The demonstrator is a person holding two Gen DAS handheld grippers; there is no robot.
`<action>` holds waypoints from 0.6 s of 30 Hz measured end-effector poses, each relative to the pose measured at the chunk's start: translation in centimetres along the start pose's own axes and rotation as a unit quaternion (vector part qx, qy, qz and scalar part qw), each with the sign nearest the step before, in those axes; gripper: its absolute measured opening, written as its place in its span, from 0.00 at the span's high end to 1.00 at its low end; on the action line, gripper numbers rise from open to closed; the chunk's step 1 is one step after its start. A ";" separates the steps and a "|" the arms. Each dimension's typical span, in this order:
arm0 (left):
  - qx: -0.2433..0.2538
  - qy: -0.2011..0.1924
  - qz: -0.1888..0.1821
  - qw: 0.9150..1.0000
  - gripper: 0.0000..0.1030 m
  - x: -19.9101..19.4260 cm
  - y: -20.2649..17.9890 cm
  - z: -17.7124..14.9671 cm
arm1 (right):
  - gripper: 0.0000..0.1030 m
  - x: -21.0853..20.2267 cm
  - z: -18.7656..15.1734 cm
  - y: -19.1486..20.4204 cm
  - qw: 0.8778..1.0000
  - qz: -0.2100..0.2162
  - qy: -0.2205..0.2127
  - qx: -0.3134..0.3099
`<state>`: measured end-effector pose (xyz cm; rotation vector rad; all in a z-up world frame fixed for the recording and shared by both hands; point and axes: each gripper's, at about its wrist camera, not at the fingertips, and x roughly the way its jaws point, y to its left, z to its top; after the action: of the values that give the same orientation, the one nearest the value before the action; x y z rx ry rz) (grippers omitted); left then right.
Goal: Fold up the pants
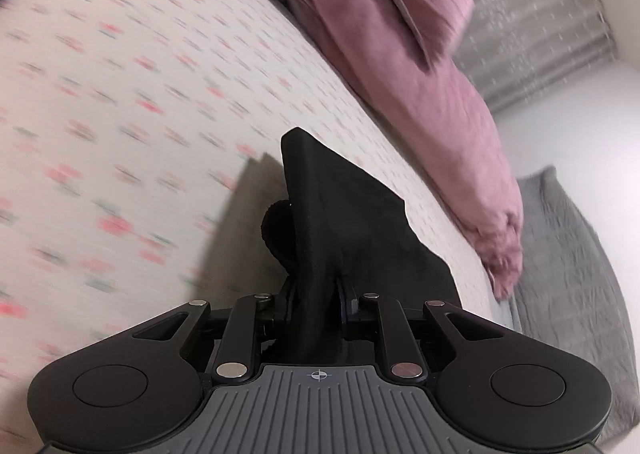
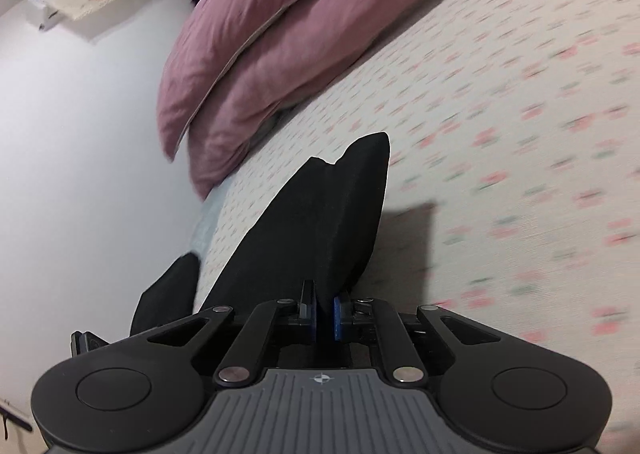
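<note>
Black pants (image 1: pixel 340 209) rise in a bunched peak straight out of my left gripper (image 1: pixel 316 302), whose jaws are shut on the cloth and mostly hidden by it. The fabric trails off to the right over the bed. In the right wrist view the same black pants (image 2: pixel 320 221) stand up from my right gripper (image 2: pixel 324 314), pinched between its blue pads (image 2: pixel 339 314). A further black fold (image 2: pixel 168 294) hangs off the bed's left edge. Both grippers hold the cloth above a white sheet with small pink and green flowers (image 1: pixel 120 113). The sheet is smeared by motion blur.
A pink duvet or pillow (image 1: pixel 400 53) lies along the far side of the bed, also pink bedding (image 2: pixel 248 53) in the right view. A grey quilt (image 1: pixel 568 254) lies at the right. Grey curtains (image 1: pixel 540 13) and a white wall (image 2: pixel 80 153) stand beyond.
</note>
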<state>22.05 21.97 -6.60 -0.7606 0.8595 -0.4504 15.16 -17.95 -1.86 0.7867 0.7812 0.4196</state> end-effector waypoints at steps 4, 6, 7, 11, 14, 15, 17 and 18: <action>0.023 0.028 -0.012 0.999 0.84 3.8 -3.6 -2.3 | 0.90 -3.9 0.9 -3.2 0.999 -0.022 -0.023 0.017; 0.034 0.039 -0.016 0.999 0.84 5.4 -5.1 -3.3 | 0.90 -5.5 1.3 -4.6 0.999 -0.030 -0.033 0.027; 0.041 0.044 -0.016 0.998 0.84 6.2 -6.0 -3.8 | 0.90 -6.2 1.5 -5.3 0.998 -0.033 -0.039 0.032; 0.049 0.055 -0.020 0.997 0.84 8.4 -8.1 -5.1 | 0.90 -7.8 2.4 -7.6 0.996 -0.041 -0.062 0.049; 0.051 0.056 -0.022 0.997 0.84 9.8 -9.3 -5.6 | 0.90 -8.4 3.3 -8.7 0.994 -0.036 -0.079 0.060; 0.052 0.053 -0.024 0.997 0.84 10.2 -9.7 -5.7 | 0.90 -8.2 3.9 -8.5 0.994 -0.036 -0.084 0.059; 0.054 0.043 -0.034 0.997 0.84 10.7 -10.3 -5.6 | 0.90 -8.0 5.1 -7.7 0.994 -0.033 -0.100 0.040; 0.055 0.037 -0.042 0.997 0.84 10.9 -10.6 -5.5 | 0.90 -7.5 5.9 -7.1 0.993 -0.034 -0.109 0.028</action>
<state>23.37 5.85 -6.52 -0.6833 0.8670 -0.5990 15.09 -29.83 -1.06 0.8412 0.6147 0.2463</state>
